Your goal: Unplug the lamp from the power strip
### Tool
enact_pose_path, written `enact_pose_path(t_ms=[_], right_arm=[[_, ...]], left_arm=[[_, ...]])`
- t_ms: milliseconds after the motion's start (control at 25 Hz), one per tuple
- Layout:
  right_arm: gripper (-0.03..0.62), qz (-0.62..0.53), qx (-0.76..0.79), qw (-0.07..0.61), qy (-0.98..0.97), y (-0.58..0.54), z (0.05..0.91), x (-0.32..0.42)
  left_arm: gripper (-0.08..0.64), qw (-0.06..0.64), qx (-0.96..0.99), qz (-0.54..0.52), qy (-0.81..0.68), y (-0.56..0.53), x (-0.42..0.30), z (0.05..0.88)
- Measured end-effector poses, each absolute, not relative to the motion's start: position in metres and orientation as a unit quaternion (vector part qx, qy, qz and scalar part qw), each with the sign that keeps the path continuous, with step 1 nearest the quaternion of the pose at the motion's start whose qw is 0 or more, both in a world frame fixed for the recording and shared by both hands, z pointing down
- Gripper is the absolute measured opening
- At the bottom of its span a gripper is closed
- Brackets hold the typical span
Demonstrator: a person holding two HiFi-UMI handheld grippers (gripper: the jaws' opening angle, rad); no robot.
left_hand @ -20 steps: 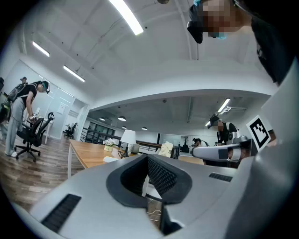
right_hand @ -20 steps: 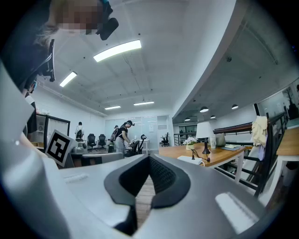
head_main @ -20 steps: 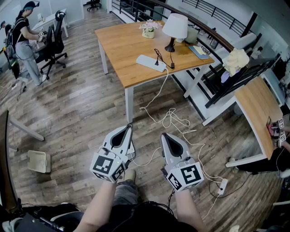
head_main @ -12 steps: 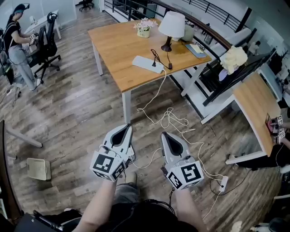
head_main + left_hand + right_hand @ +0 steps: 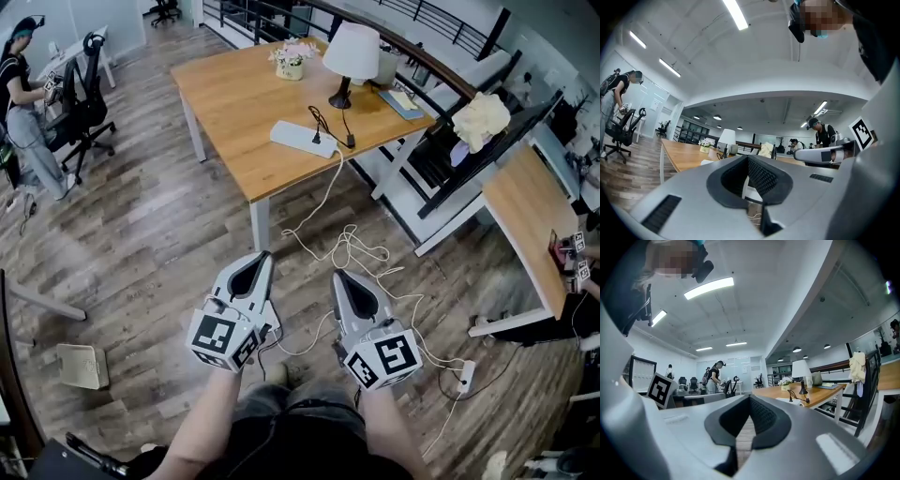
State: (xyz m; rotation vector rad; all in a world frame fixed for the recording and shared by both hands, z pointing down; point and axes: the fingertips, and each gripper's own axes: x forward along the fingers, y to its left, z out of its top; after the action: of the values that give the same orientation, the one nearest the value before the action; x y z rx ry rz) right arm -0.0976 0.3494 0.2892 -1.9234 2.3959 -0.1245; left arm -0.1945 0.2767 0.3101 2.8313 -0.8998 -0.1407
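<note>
Since the earlier frames the wooden counter point(image 5: 234, 103) has slid left and slightly nearer in the head view, which suggests the person is walking toward it. Both tools keep their place low in the frame. The left tool point(image 5: 265, 255) is carried out front over the plank floor point(image 5: 141, 234), jaws together and empty, probably because nothing is within reach yet. Beyond it the white power strip point(image 5: 302, 139) lies near the counter's front edge with a black plug point(image 5: 318, 138) seated in it. Its white cable point(image 5: 349, 246) trails down to coil on the floor. The right tool point(image 5: 336, 275) is likewise closed on nothing. Farthest right, the lamp point(image 5: 350, 54) stands upright behind the strip, well apart from both tools.
</note>
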Motion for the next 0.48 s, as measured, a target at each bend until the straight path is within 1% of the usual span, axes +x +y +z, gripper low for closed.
enact_pose_path(t_ms=[480], right_arm=[[0.008, -0.062, -0.614, 0.037, 0.786, 0.303, 0.3, -0.076]], left_arm=[[-0.003, 0.089, 0.949, -0.04, -0.3, 0.238, -0.165, 0.318]])
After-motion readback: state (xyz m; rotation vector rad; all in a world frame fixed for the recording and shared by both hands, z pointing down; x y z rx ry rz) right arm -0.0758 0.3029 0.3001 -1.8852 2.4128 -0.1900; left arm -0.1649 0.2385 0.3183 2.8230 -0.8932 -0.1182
